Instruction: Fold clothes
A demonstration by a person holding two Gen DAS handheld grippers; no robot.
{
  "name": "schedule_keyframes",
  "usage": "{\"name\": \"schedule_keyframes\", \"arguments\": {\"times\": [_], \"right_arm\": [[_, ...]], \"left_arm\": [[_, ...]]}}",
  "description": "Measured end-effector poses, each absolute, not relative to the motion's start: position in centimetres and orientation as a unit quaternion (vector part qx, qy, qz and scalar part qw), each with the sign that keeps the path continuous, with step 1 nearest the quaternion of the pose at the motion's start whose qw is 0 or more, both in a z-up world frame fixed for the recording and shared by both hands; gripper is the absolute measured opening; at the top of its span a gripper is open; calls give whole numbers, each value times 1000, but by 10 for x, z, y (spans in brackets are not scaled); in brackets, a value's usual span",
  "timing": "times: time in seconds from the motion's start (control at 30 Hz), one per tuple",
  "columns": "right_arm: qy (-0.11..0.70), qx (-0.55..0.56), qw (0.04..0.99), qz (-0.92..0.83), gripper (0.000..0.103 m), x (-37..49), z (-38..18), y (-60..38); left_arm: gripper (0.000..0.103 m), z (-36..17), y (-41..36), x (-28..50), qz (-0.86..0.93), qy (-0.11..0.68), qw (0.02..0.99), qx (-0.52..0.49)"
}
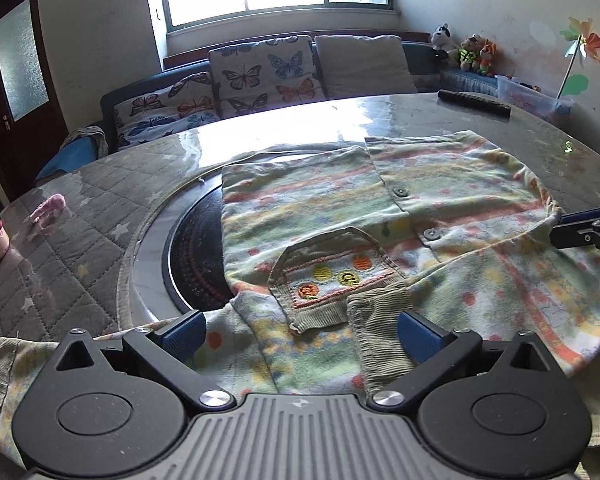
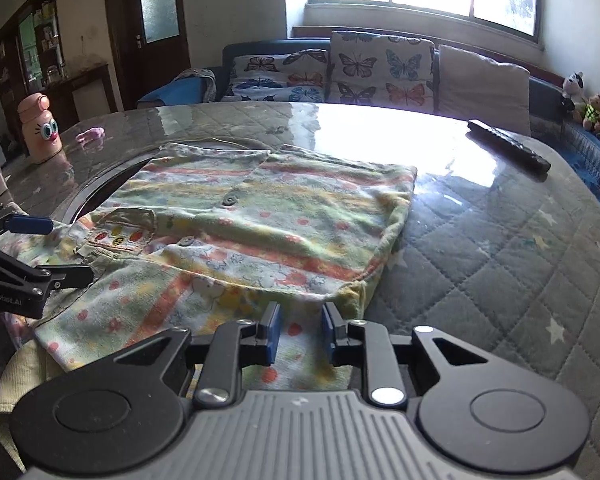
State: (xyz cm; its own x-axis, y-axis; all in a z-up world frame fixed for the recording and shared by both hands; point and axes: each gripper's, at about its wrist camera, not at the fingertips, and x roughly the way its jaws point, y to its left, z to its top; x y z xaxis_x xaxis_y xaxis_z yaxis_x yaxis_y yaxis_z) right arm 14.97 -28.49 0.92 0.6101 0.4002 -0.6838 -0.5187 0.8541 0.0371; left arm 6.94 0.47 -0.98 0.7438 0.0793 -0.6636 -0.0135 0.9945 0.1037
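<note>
A small pastel striped child's shirt (image 1: pixel 380 208) with buttons and a ribbed pocket (image 1: pixel 332 276) lies partly folded on the round table; it also shows in the right wrist view (image 2: pixel 260 220). My left gripper (image 1: pixel 300 332) is open, jaws wide, just above the shirt's near edge with a ribbed cuff (image 1: pixel 380 336) between the blue pads. My right gripper (image 2: pixel 300 336) is part open, jaws a small gap apart over the shirt's near hem, holding nothing. Each gripper shows at the edge of the other's view, the right one (image 1: pixel 580 232) and the left one (image 2: pixel 28 248).
The table has a quilted grey cover under glass (image 2: pixel 500 240) and a dark round inset (image 1: pixel 196 248). A black remote (image 2: pixel 508 144), a pink toy bottle (image 2: pixel 40 128) and a small pink item (image 2: pixel 90 134) lie on it. A butterfly-cushion sofa (image 1: pixel 260 76) stands behind.
</note>
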Motion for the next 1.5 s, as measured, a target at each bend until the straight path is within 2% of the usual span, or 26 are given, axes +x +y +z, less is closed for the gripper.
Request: {"name": "schedule_keyframes", "arguments": {"times": [0.23,0.57,0.67,0.87,1.07,1.13,1.23,1.47,1.5], "right_arm": [[337,-103,877,326,32,128,21,-247],[323,-166,847,389,39,95,9,-190],[289,-209,848,391,40,77,11,-181],[291,-203,846,399,41,74,12,-178],[292,-197,843,406,41,71,14,-174],[293,-195,842,409,41,70,14,-173],[295,-186,846,404,41,70,16,-177],[297,-169,852,396,41,73,19,-184],[297,-168,853,396,41,73,20,-185]], "left_arm": [[103,0,22,56,46,347,936,29],[102,18,82,11,128,322,938,-26],[102,19,103,-4,160,318,934,-39],[98,18,142,-34,218,315,921,-72],[85,11,175,-50,254,316,906,-121],[71,8,185,-51,259,318,901,-142],[55,2,195,-51,267,320,893,-170],[49,2,203,-57,286,302,886,-203],[46,1,202,-57,290,302,886,-201]]}}
